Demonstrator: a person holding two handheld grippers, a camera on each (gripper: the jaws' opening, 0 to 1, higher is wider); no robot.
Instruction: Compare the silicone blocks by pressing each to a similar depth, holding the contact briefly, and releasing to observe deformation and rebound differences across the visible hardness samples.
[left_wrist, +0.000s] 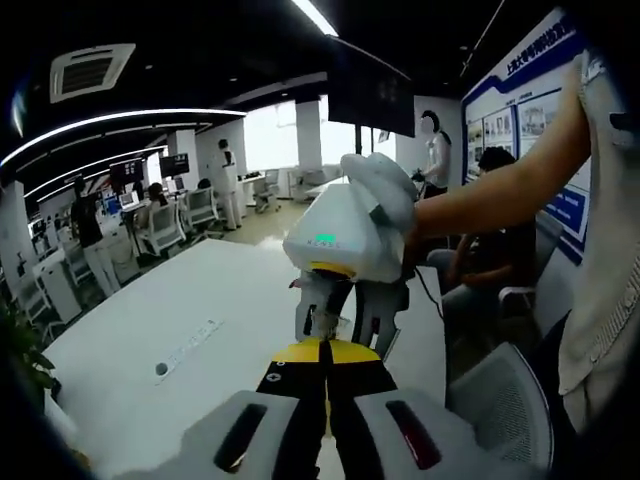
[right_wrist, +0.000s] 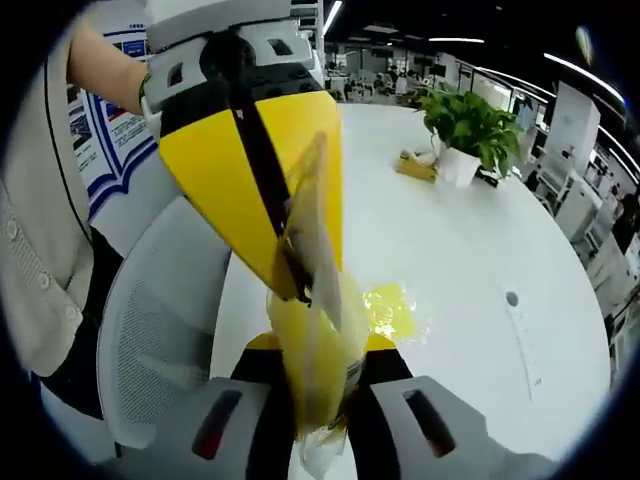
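White table (right_wrist: 450, 250) with a potted plant (right_wrist: 462, 135), small yellow item (right_wrist: 415, 165), and yellow translucent piece (right_wrist: 392, 310).

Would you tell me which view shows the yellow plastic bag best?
The right gripper view: the yellow plastic bag hangs large at centre, pinched by the left gripper. In the left gripper view it is too small to make out.

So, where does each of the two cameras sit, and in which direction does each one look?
Left gripper view: rides on the left hand-held gripper, facing the right hand-held gripper over the white table; a bare forearm shows.
Right gripper view: rides on the right hand-held gripper, facing the left hand-held gripper and a yellow plastic bag that both pinch; a potted plant stands beyond.
Shared: both grippers, table.
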